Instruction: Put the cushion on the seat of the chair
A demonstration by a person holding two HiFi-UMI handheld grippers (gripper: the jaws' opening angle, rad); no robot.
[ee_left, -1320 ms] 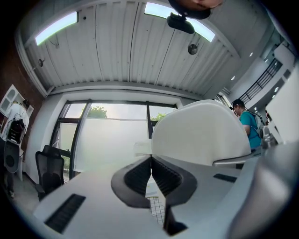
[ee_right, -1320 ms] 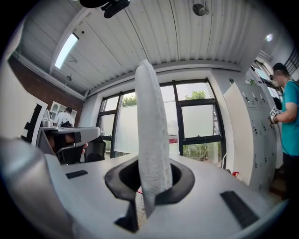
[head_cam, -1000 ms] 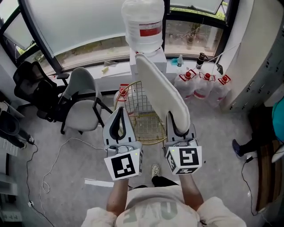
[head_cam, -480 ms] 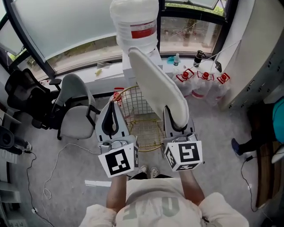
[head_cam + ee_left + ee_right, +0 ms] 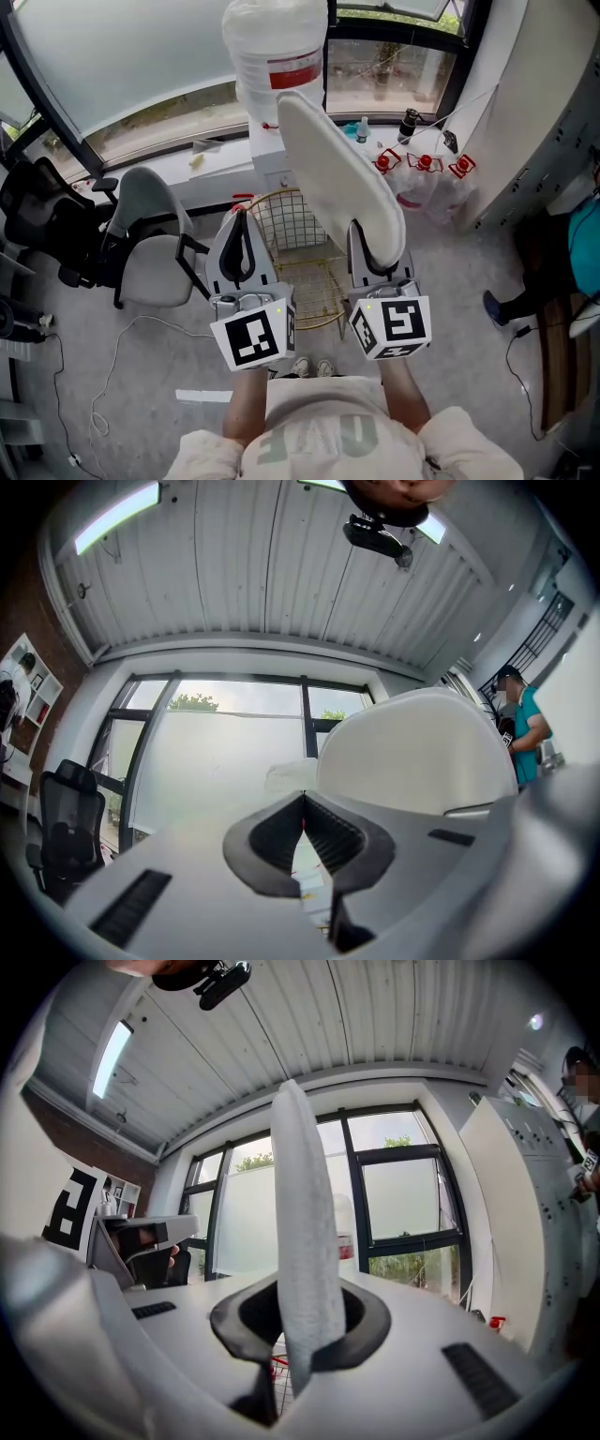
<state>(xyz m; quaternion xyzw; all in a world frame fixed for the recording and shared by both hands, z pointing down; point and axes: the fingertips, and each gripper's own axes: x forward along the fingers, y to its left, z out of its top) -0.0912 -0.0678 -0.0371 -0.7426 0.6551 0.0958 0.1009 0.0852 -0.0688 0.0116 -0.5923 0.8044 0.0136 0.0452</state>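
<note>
The white cushion (image 5: 333, 178) stands on edge, tilted up and away from me, over a gold wire chair (image 5: 281, 217). My right gripper (image 5: 375, 255) is shut on the cushion's near lower edge. In the right gripper view the cushion (image 5: 302, 1269) rises edge-on between the dark pads (image 5: 361, 1330). My left gripper (image 5: 242, 216) is shut with nothing in it, its tips meeting, just left of the cushion and apart from it. In the left gripper view the cushion's broad face (image 5: 412, 752) fills the right side. The chair's wire seat (image 5: 314, 281) lies below and between both grippers.
A big water jug (image 5: 277, 56) on a white dispenser stands behind the wire chair. A grey office chair (image 5: 145, 248) and a black one (image 5: 37, 206) are at the left. Red-capped bottles (image 5: 422, 178) sit at the right; a cable (image 5: 103, 366) lies on the floor.
Both grippers and the cushion have moved together toward the window, closer over the wire chair. The right gripper's hold on the cushion is unchanged and the left stays shut.
</note>
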